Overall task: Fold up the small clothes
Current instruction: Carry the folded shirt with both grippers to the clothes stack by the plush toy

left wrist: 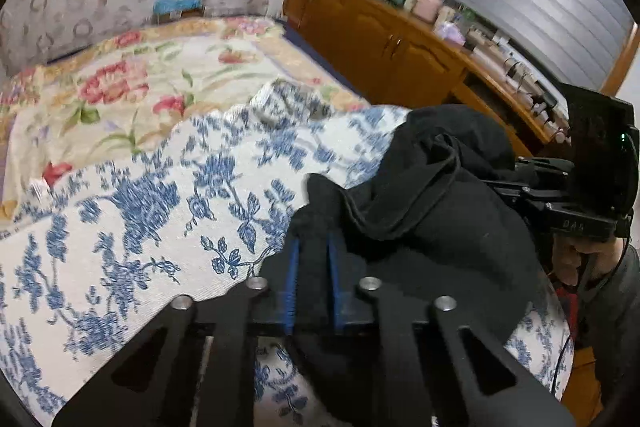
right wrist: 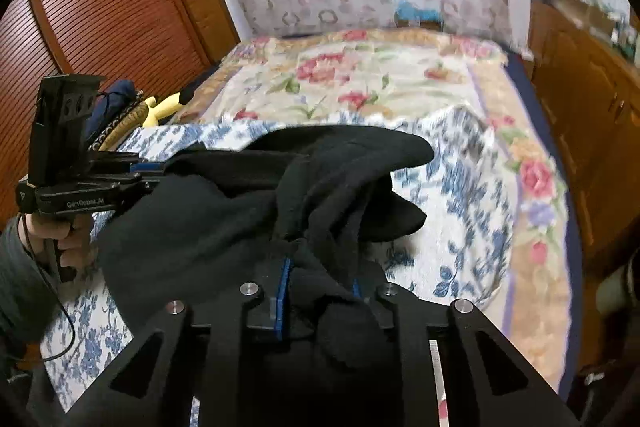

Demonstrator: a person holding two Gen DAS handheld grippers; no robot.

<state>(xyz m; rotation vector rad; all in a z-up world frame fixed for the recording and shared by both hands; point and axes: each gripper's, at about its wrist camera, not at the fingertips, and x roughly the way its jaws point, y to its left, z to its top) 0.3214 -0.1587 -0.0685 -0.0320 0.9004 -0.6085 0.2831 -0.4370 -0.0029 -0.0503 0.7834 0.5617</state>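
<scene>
Both grippers are holding one black garment [right wrist: 224, 211] above a bed, its cloth hanging in loose folds between them.

In the left wrist view, the left gripper [left wrist: 312, 267] is pinching an edge of the black cloth between its blue-padded fingers [left wrist: 291, 279], which are clenched on it. The right gripper [left wrist: 560, 195] is showing at the far side of the garment, with faint raised letters on its body too blurred to read.

In the right wrist view, the right gripper [right wrist: 320, 287] is clamping bunched black fabric between its blue-lined fingers [right wrist: 283, 291]. The left gripper [right wrist: 120, 175] is visible beyond, its side bearing the print "GenRobot.AI".

Beneath the garment, a blue-and-white floral sheet [left wrist: 160, 211] is lying over a red-flowered bedspread [left wrist: 132, 87]. A wooden cabinet [left wrist: 380, 43] is standing beside the bed.
</scene>
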